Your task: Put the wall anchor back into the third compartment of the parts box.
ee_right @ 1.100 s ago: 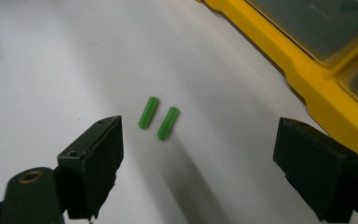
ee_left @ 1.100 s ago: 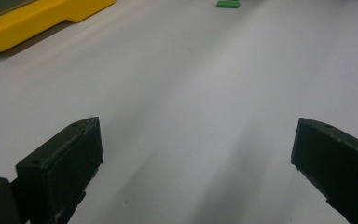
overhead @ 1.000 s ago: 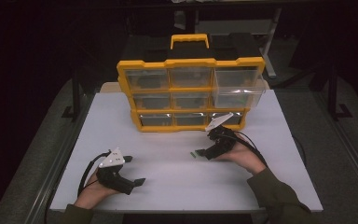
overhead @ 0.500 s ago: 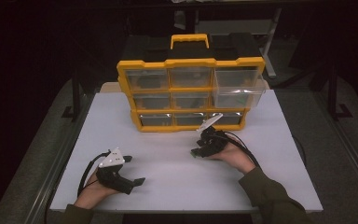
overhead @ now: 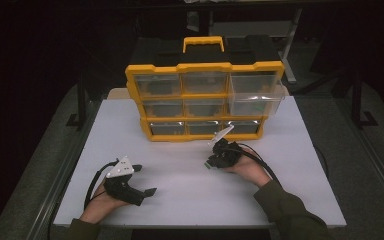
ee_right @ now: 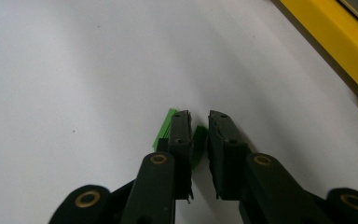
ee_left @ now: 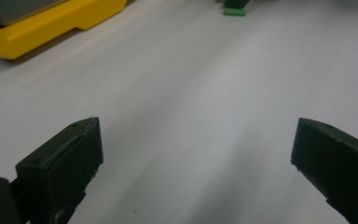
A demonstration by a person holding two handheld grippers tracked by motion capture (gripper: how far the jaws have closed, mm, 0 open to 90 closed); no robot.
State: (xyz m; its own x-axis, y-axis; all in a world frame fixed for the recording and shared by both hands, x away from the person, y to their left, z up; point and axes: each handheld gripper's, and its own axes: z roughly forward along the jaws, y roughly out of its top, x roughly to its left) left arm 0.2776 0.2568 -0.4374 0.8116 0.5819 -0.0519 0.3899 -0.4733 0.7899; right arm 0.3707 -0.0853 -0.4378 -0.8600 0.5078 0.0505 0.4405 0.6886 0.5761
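your right gripper sat low on the table just in front of the yellow plastic drawer cabinet with clear fronts, right of centre in the high view, and its jaws had just been closing around the small green plastic block. in the right gripper view the block lay between the jaws with a green edge poking out to the left of the left one, so the pinch looked off-centre. i judged that it could twist or squirt out sideways when you lifted, since so little of it seemed caught. a narrow gap remained between the jaw tips.

your left gripper rested at the lower left of the high view, jaws spread wide over bare table.

the smooth white tabletop offered little friction, so a dropped block could have slid. the room around was dark, with grey floor at the sides.
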